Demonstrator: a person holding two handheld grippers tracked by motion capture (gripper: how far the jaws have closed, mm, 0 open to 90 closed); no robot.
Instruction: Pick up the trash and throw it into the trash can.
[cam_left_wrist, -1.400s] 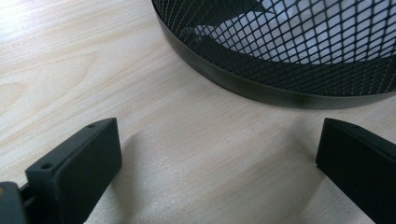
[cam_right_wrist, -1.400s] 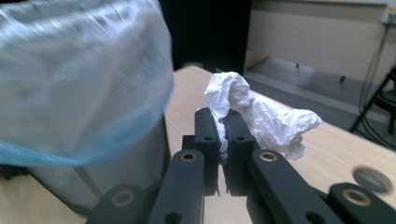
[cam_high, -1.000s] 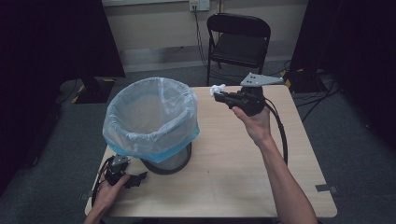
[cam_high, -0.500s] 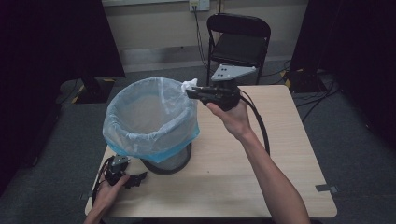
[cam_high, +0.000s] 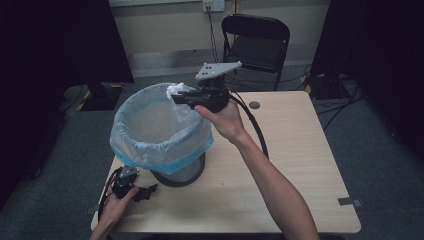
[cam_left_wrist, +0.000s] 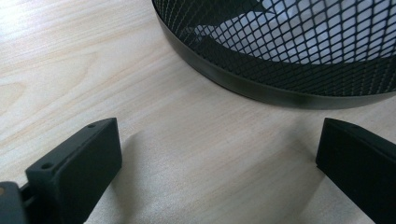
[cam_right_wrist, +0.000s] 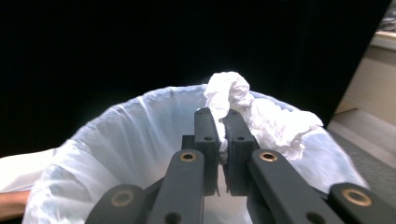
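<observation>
Over the far rim of the bin (cam_high: 160, 150), in the high view, the right gripper (cam_high: 181, 97) holds a crumpled tissue (cam_high: 173, 90) above the open mouth, probably so that it falls inside the plastic liner (cam_high: 145, 145) when let go. That bin stands on the left part of the counter (cam_high: 295, 165), near the person's side. The left gripper (cam_high: 142, 192) rests low on the wood just beside the bin's base, out of the way and seemingly idle.

From the left gripper view, the jaws stand wide apart with nothing between them, only bare wood, and the bin's black mesh wall (cam_left_wrist: 299, 51) curves just ahead.

From the right gripper view, the right gripper (cam_right_wrist: 224, 123) has its jaws pinched nearly together on the tissue (cam_right_wrist: 261, 116), which bulges above and to one side of them. The liner's white rim (cam_right_wrist: 93, 140) spreads below, so the tissue hangs over the opening.
</observation>
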